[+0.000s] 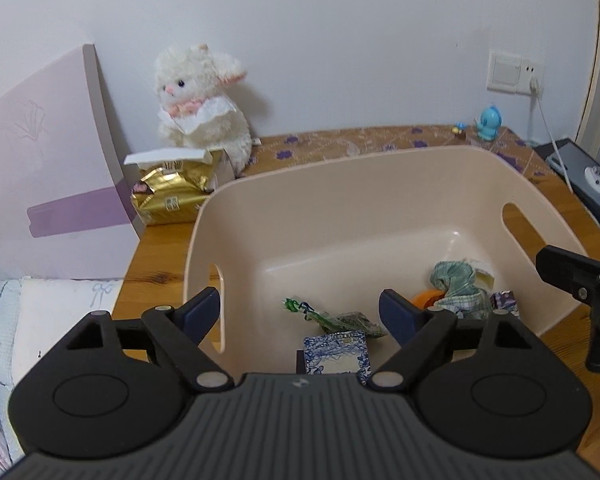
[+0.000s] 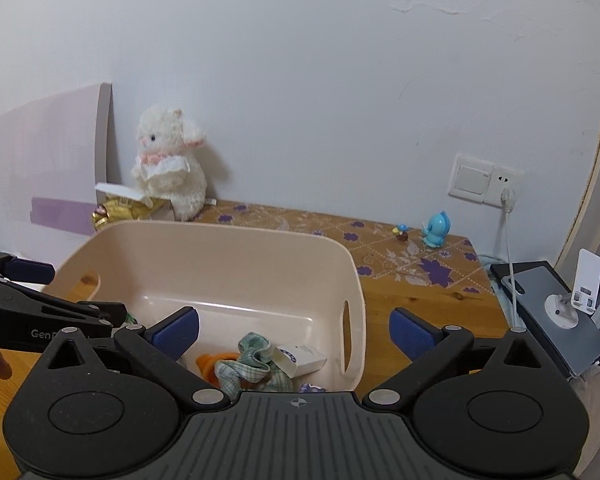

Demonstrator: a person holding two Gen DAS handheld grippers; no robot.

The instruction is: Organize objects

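Left wrist view: left gripper [image 1: 302, 308] over the near edge of a beige bin [image 1: 340, 184], fingers [image 1: 202, 312] spread wide with nothing between them. Already in the bin: a blue-and-white patterned box [image 1: 336, 350], a green wrapper [image 1: 328, 318], a checked cloth [image 1: 456, 284], something orange [image 1: 428, 299] under it. Still out on the surface [image 1: 160, 248]: a gold packet [image 1: 172, 196] and a white plush rabbit [image 1: 202, 100] to the left, a small blue figure [image 1: 489, 122] at the far edge. Sorting judged partly done. Right wrist view: right gripper [image 2: 294, 330] likewise wide open and empty, above the bin's right wall. Shown here alone: a white carton [image 2: 300, 360] beside the cloth, a phone stand [image 2: 576, 296] on a dark slab at right. Hidden here: patterned box and green wrapper.
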